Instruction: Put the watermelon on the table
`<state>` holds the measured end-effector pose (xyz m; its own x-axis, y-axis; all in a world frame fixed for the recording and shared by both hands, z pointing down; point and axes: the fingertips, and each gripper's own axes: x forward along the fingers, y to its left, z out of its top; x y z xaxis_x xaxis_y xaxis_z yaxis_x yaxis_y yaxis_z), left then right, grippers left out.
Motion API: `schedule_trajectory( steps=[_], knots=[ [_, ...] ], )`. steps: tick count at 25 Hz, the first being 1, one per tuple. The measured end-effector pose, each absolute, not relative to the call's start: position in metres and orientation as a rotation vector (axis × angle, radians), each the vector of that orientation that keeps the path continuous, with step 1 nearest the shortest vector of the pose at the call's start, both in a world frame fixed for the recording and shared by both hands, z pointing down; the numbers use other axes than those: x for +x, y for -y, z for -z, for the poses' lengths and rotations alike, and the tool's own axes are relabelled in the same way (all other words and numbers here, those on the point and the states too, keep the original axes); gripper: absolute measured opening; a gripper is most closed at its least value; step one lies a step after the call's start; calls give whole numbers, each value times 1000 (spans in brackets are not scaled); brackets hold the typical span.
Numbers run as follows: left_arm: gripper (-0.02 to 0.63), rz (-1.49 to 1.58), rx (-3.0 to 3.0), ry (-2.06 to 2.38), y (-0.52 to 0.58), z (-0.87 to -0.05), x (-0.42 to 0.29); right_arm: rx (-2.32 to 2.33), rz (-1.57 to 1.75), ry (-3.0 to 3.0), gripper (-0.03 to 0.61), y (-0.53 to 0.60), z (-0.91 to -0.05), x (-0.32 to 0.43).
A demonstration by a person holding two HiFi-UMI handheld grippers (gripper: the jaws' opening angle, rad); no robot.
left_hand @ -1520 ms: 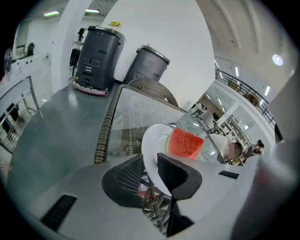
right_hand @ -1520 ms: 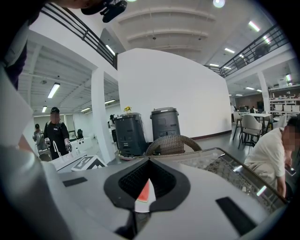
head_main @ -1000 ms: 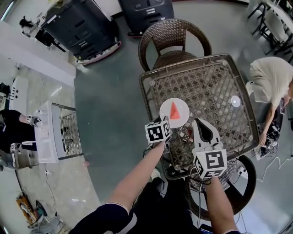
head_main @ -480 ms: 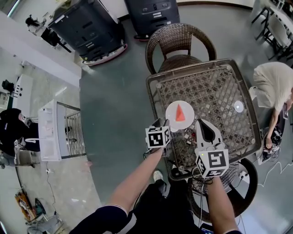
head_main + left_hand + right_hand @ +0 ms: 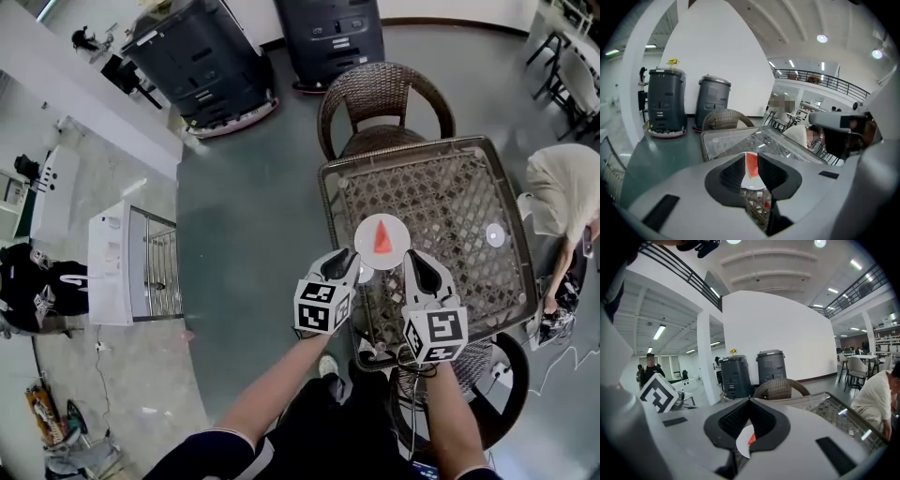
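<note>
Swing a claw low and you may clip the white plate [image 5: 364, 247] and tip the watermelon slice [image 5: 383, 237] off it; the slice lies on that plate on the worktop [image 5: 450, 202], just ahead of both claws; your left claw [image 5: 345, 262] has just been closing, narrow gap, nothing in it; right claw [image 5: 419, 262] tips together, empty

Your right gripper [image 5: 750, 400] has its jaws closed tip to tip with nothing pinched. Through the hollow below the tips you see part of a white plate [image 5: 740, 444] and a sliver of red watermelon [image 5: 751, 438] on it. The glass-topped table [image 5: 843, 416] runs off to the right with a wicker chair [image 5: 780, 389] at its far edge, and beyond that stand two dark bins [image 5: 736, 376].
</note>
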<state>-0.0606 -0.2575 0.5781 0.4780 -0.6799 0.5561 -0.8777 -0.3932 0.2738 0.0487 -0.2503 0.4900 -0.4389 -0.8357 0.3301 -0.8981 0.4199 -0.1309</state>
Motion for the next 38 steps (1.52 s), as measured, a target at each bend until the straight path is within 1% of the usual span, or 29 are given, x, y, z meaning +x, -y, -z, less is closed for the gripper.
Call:
schedule_trajectory(
  steps=[2, 4, 20, 38],
  knots=[
    [45, -486, 2246, 1276, 251, -561, -58, 1514, -411, 2467, 3, 249, -485, 44],
    [8, -480, 2293, 1267, 245, -546, -56, 1503, -396, 2475, 3, 249, -479, 41],
    [6, -259, 2431, 1190, 215, -442, -48, 1414, -324, 2581, 3, 234, -431, 15],
    [6, -230, 2449, 1200, 206, -423, -48, 1367, -321, 2634, 2, 220, -413, 8]
  ],
)
